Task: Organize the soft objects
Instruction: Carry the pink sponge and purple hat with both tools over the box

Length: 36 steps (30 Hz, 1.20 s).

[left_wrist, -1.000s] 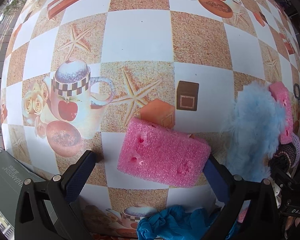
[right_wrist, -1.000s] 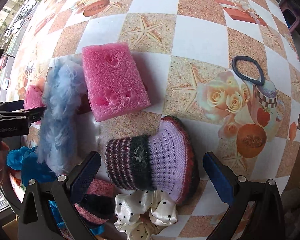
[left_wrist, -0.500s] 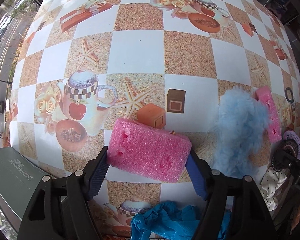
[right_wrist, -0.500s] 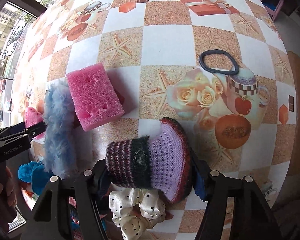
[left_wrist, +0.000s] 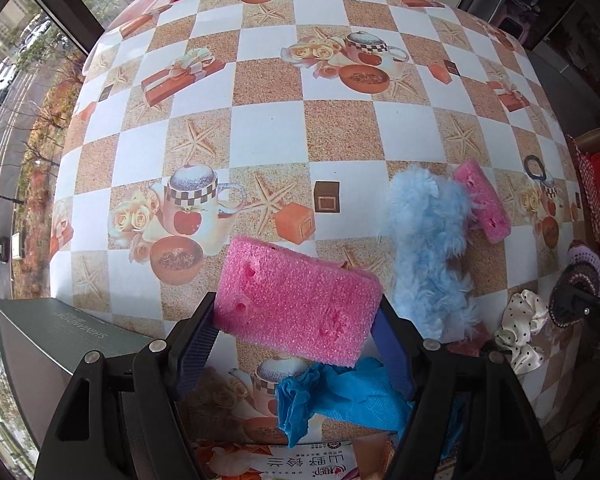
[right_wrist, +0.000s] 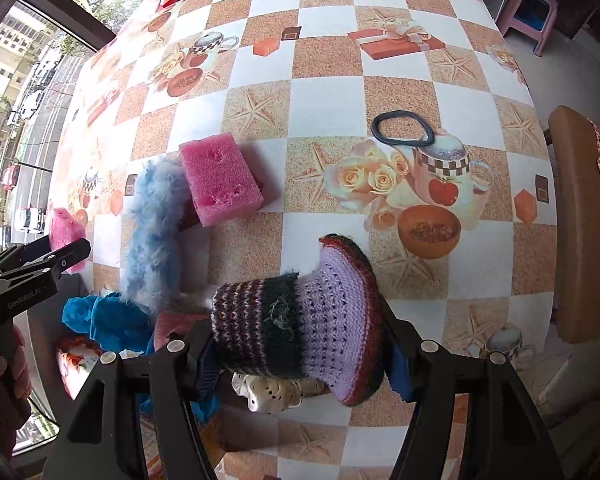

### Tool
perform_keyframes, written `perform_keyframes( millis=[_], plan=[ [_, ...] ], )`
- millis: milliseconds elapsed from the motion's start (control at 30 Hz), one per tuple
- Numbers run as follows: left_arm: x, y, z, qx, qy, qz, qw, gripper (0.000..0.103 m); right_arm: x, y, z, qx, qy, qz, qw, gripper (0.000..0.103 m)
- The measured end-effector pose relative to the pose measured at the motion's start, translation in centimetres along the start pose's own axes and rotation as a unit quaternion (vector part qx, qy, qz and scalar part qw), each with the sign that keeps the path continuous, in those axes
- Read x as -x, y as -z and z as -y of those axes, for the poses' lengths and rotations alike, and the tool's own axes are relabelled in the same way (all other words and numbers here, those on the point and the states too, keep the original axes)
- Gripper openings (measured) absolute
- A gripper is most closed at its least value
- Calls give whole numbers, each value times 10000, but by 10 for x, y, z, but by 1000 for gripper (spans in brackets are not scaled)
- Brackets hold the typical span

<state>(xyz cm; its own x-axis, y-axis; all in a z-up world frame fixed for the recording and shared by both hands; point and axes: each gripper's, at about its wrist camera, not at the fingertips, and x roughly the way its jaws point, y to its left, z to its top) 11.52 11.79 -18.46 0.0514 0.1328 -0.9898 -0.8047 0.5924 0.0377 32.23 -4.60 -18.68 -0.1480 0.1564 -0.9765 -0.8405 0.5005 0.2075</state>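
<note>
Both wrist views look steeply down, close over the table (left_wrist: 268, 136) — sharing the fluffy blue piece (left_wrist: 432, 248)

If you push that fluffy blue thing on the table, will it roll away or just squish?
The fluffy blue thing would probably squish and drag rather than roll: it lies long, limp and shaggy on the tablecloth. It looks light, all loose fluff. Pushed, it may nudge the pink sponge leaning against it.
</note>
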Motion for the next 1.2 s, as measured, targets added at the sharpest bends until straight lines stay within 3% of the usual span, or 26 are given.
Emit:
perform_keyframes(
  millis=[500,1200],
  plan=[
    [52,66,-2,-99,330,312,9989,76,41,78,-18,28,-40,-73,10000,67],
    [87,185,-20,-265,644,342,9970,76,69,200,-70,257,58,-195,9995,67]
  ],
)
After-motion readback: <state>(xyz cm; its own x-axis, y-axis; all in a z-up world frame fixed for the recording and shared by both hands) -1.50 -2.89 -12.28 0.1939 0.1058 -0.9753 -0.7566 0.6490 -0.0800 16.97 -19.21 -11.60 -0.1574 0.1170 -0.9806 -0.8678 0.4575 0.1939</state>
